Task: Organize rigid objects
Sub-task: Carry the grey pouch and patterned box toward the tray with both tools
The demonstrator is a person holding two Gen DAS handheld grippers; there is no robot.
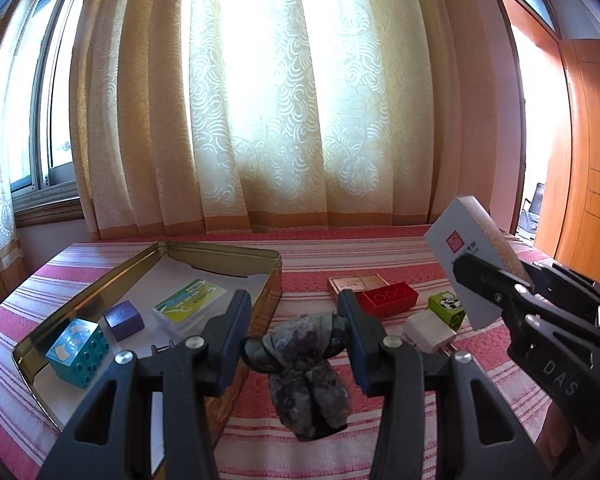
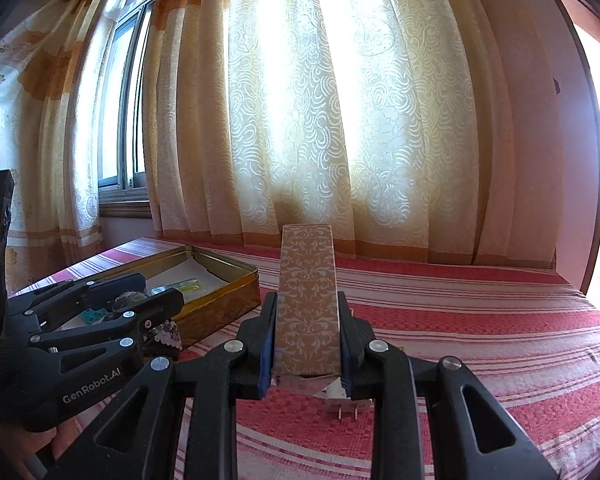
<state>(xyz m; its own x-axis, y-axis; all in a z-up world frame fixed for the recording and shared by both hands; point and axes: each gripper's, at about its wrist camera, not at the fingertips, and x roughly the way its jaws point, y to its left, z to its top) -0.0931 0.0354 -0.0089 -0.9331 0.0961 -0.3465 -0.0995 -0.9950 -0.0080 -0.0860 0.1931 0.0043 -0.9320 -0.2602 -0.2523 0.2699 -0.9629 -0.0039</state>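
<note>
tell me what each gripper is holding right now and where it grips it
The left gripper holds a dark grey rock-like lump by its upper end. The right gripper clamps a patterned flat box by its two broad faces, near its lower end.

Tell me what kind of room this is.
Probably a home bedroom: a bed-like surface under a red striped cover, long patterned curtains over a window, and a wooden door.

Both grippers, left gripper and right gripper, are black plastic with silver rivets and blue-edged pads; white "GenRobot.AI" and "DAS" lettering.
</note>
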